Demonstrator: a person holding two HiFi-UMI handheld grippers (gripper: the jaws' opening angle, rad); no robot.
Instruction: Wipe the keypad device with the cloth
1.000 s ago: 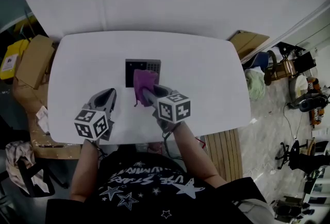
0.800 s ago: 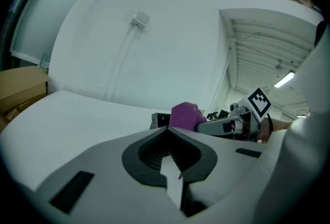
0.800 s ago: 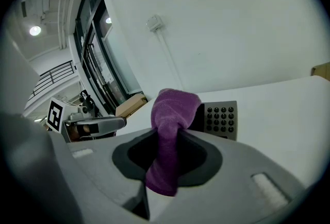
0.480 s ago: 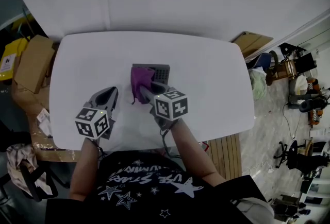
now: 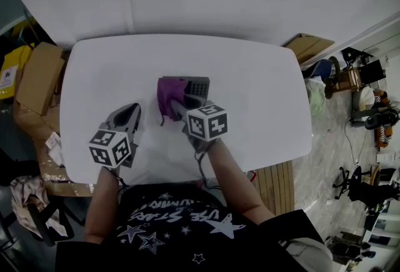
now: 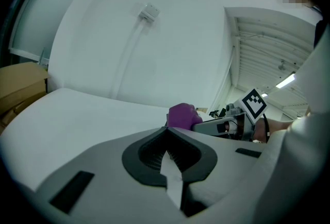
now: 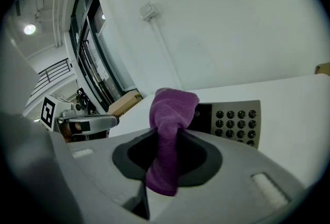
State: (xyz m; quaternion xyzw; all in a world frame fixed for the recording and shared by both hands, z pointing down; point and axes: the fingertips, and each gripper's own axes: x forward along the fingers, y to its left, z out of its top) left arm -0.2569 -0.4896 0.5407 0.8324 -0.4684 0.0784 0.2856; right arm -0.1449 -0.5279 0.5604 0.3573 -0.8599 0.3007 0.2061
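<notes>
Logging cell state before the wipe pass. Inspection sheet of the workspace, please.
Surface: white table, carrying only the job's things.
Job's things: keypad device lies flat; purple cloth is over its left part.
Clutter: nothing seen on the table.
Grippers: right tongs shut on the cloth; left tongs shut and empty, left of the cloth.
Cables: nothing seen on the table.
Surroundings: cardboard boxes left of the table; office chairs on the floor to the right.

The keypad device (image 5: 200, 85) lies near the centre of the counter (image 5: 94, 77). The cloth (image 5: 167, 95) overlaps its left part, held between the jaws of the right hand-held gripper (image 5: 177, 107). The left hand-held gripper (image 5: 130, 115) is left of both, apart from them.
</notes>
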